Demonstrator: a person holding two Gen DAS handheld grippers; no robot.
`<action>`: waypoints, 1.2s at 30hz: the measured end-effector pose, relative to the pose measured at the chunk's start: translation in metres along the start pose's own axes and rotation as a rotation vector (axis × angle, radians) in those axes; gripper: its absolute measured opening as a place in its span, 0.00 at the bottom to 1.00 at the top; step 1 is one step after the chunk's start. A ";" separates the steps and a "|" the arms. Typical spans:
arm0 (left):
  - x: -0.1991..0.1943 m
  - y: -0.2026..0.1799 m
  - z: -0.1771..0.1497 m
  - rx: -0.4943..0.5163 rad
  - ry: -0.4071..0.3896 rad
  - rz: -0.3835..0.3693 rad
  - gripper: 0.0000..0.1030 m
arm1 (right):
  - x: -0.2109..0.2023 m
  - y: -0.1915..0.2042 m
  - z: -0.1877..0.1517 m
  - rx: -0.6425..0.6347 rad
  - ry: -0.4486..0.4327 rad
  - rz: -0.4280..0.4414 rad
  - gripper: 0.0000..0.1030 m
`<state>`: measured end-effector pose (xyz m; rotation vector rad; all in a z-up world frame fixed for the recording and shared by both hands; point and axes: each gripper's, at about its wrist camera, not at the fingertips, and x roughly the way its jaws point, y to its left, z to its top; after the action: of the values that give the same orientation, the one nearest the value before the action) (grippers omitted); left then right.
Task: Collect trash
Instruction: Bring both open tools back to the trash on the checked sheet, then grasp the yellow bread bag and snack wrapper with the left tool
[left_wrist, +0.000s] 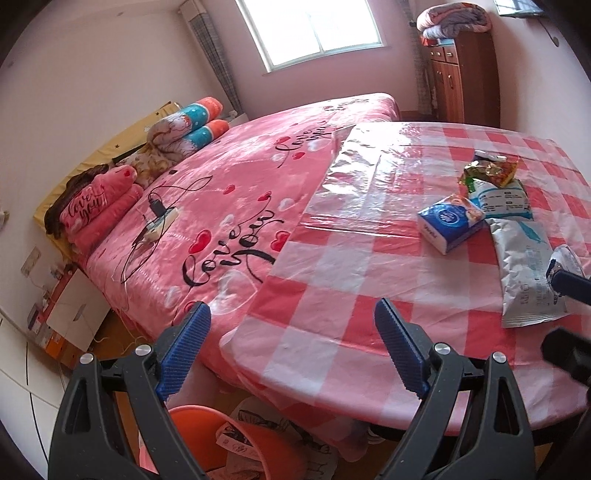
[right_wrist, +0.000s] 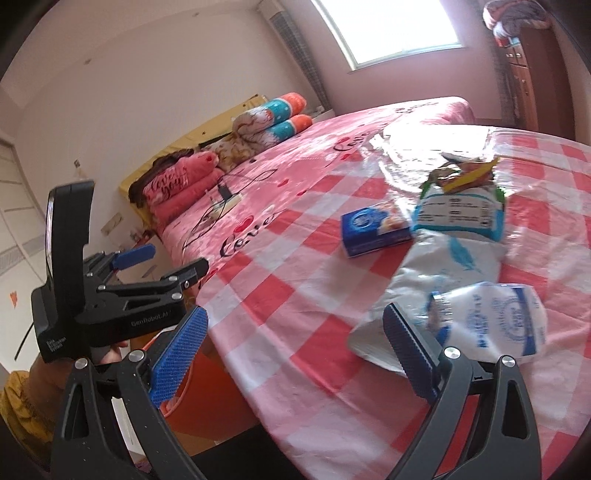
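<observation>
Lying crumpled on checked tablecloth (right_wrist: 295, 332): glossy wrappers (right_wrist: 454, 266)

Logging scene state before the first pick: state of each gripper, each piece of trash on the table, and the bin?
left gripper: open, empty
right gripper: open, empty
blue tissue pack: lying flat, untouched
silver-white pouch: flattened, lying on the table
white and blue bag: crumpled, resting on the pouch
snack wrapper: torn open, crumpled
orange bin: under the table edge, paper inside
</observation>
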<state>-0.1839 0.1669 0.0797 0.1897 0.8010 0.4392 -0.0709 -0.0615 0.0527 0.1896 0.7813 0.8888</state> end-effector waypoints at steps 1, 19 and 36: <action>0.000 -0.002 0.001 0.002 0.001 -0.002 0.88 | -0.003 -0.004 0.000 0.008 -0.007 -0.004 0.92; 0.010 -0.065 0.058 -0.006 0.029 -0.319 0.88 | -0.054 -0.102 0.013 0.242 -0.149 -0.101 0.92; 0.082 -0.208 0.176 0.166 0.170 -0.626 0.88 | -0.072 -0.150 0.009 0.367 -0.170 -0.087 0.92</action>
<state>0.0588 0.0179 0.0788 0.0472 1.0141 -0.2058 0.0016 -0.2094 0.0292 0.5438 0.7828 0.6322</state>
